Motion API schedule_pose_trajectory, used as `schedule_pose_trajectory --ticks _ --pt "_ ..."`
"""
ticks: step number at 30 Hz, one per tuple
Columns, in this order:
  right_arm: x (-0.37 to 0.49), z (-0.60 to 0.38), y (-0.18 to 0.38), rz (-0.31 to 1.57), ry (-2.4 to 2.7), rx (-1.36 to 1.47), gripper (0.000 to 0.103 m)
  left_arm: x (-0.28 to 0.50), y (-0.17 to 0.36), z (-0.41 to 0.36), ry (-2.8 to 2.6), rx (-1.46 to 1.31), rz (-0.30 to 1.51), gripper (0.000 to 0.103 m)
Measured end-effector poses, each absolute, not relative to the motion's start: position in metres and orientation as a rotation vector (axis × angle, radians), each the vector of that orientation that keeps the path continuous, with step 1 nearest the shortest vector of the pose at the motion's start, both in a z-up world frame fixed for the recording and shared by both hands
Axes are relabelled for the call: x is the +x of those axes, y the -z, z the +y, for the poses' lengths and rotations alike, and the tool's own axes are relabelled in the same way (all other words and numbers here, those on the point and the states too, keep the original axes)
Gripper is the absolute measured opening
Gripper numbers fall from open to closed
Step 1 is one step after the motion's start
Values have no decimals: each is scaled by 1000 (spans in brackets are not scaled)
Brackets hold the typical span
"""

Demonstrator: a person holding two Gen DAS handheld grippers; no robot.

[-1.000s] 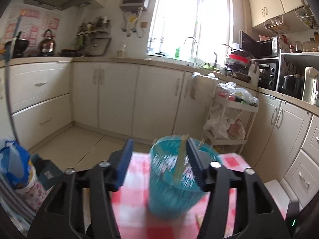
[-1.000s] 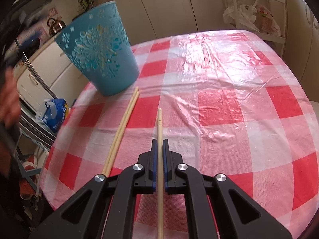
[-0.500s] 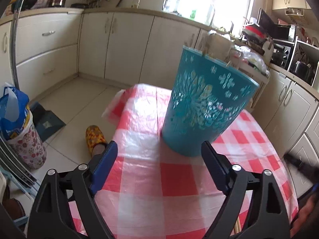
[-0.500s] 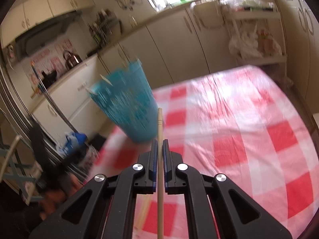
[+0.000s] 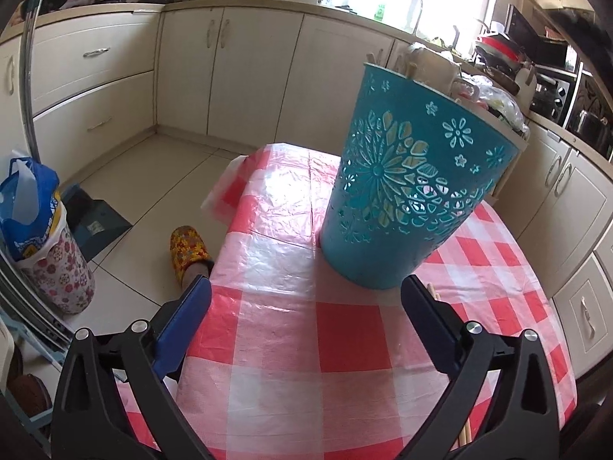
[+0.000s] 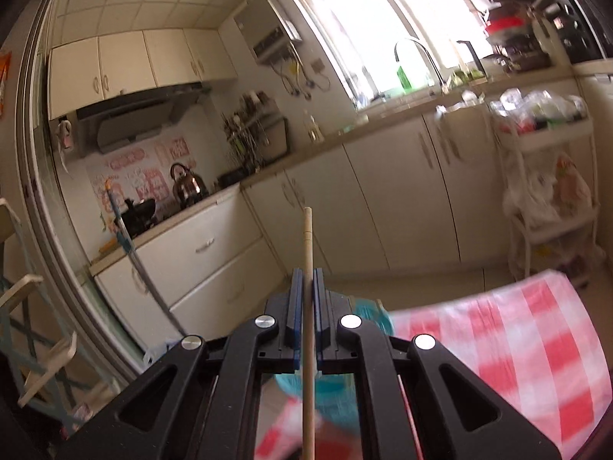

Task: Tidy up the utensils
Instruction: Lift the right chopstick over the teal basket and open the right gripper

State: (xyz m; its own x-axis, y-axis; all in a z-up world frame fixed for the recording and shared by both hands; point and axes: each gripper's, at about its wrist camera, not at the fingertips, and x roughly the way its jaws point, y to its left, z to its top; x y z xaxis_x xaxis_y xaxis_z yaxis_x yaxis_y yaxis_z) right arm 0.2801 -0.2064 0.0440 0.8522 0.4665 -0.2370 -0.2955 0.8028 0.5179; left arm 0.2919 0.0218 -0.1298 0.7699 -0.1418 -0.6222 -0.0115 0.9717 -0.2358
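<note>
A teal cut-out holder [image 5: 406, 195] stands on the red-and-white checked table [image 5: 291, 329], with wooden stick ends showing above its rim. My left gripper [image 5: 304, 303] is open and empty, just in front of the holder. Loose chopsticks [image 5: 436, 295] peek out by its right finger. My right gripper [image 6: 305, 280] is shut on a wooden chopstick [image 6: 307, 241], held high and pointing at the cabinets. The holder [image 6: 367, 314] shows blurred below and behind its fingers.
The table edge drops to the tiled floor at the left, where a yellow slipper [image 5: 189, 249] and a floral bin with a blue bag [image 5: 42, 237] stand. Cabinets [image 5: 237, 69] run along the back. A white trolley [image 6: 548, 176] stands at the right.
My right gripper has lifted the chopstick off the table and tilted up over the holder. My left gripper has opened wide, drawn back from the holder and tilted down.
</note>
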Motion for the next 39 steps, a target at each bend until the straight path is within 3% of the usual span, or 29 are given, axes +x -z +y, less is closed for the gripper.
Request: schedule_pose_trajectory --ticks 12,30,34,39 --pt "365 -174 -50 300 -246 471 6 291 131 30 101 -297 682 95" --pt "368 -155 -14 454 -291 375 7 290 131 32 108 -316 676 95" --pt "355 -154 -10 473 -322 346 20 291 132 32 105 -319 678 95" --pt "337 -162 -8 491 -344 337 20 292 133 31 100 -319 684 95"
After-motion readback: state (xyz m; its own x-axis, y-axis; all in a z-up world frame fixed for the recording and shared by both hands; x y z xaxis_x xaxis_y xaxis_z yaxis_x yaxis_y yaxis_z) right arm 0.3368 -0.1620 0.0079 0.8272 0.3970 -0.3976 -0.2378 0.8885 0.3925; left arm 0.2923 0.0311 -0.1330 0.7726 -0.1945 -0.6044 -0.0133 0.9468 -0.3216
